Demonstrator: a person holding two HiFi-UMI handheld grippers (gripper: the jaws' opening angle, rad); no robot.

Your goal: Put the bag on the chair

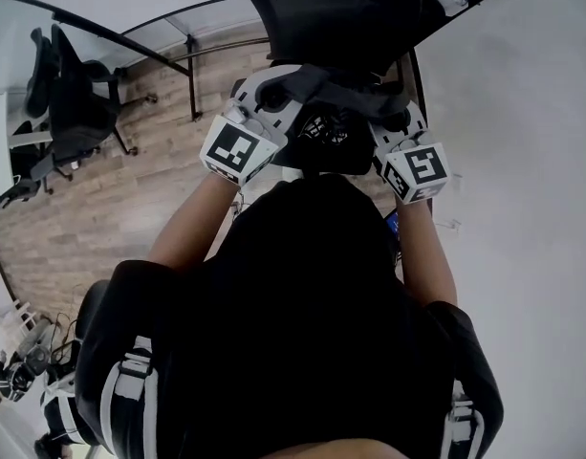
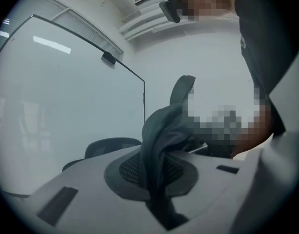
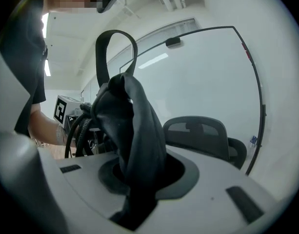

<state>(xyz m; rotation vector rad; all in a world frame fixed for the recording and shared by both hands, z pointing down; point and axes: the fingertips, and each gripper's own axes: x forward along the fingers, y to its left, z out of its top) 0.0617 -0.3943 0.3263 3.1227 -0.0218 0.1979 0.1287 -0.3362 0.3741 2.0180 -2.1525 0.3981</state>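
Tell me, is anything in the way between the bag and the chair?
Nothing I can see. The left hand-held gripper and the right hand-held gripper are both shut on the bag, holding it up right in front of the black chair, with no other thing between them.

Chair (image 1: 340,17) blocks top centre, just beyond my bag (image 1: 331,156). Bare wood floor (image 1: 120,208) at mid-left gives me room to pass. Desk leg (image 1: 193,84) & 2nd chair (image 1: 73,103) crowd the upper left.
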